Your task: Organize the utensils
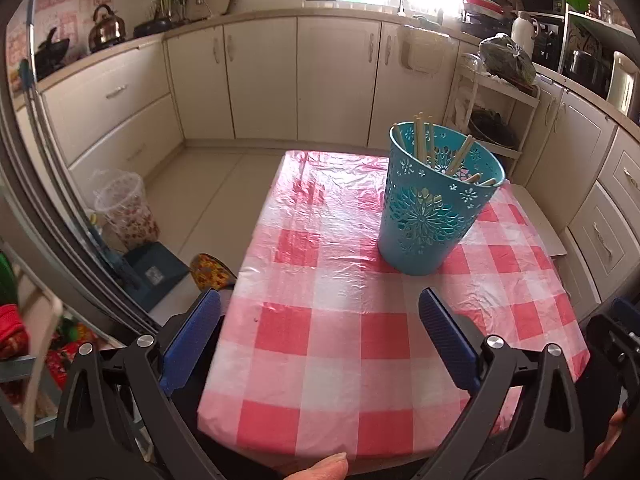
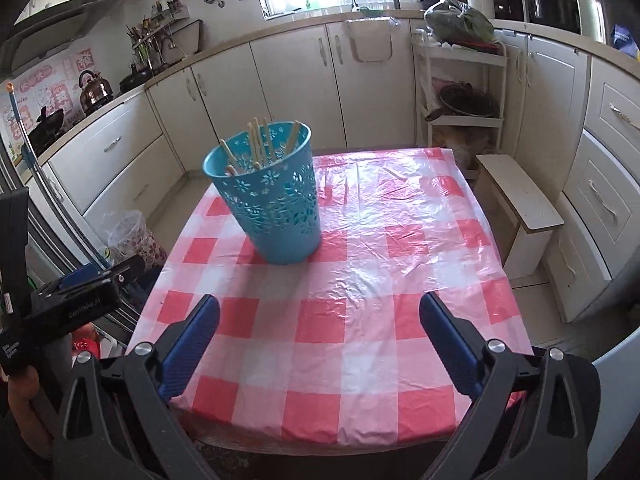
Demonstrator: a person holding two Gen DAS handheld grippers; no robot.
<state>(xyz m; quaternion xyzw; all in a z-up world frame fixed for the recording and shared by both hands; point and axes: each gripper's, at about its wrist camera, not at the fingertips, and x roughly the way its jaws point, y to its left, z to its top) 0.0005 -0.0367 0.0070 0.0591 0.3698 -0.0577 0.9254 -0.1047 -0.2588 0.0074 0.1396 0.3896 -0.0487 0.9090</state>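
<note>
Left gripper (image 1: 320,304): blue-padded fingers (image 1: 192,344) stood spread wide with nothing between them; it hung over the near part of the table, short of the basket; a thumb (image 1: 320,468) showed at the bottom edge of its view
Right gripper (image 2: 320,308): jaws likewise wide apart and empty; only checked cloth lay between its fingers (image 2: 448,344); it pointed down at the table from the near side
Basket (image 1: 432,204): a teal plastic holder with cut-out flower patterns; it stood upright on the table, toward the far side; well apart from both grippers
Chopsticks (image 2: 258,142): several pale sticks stood inside the basket; they leaned against its rim, their ends poking above it; the exact count could not be told
Table (image 2: 360,320): covered with a red-and-white checked plastic cloth, wrinkled and shiny; apart from the basket, nothing lay on the cloth
Surroundings: cream kitchen cabinets (image 1: 260,76) ran behind the table; a kettle (image 2: 94,90) sat on the counter at left; a clear bin (image 1: 124,208) stood on the floor to the left; a white rack (image 2: 460,92) stood at right
</note>
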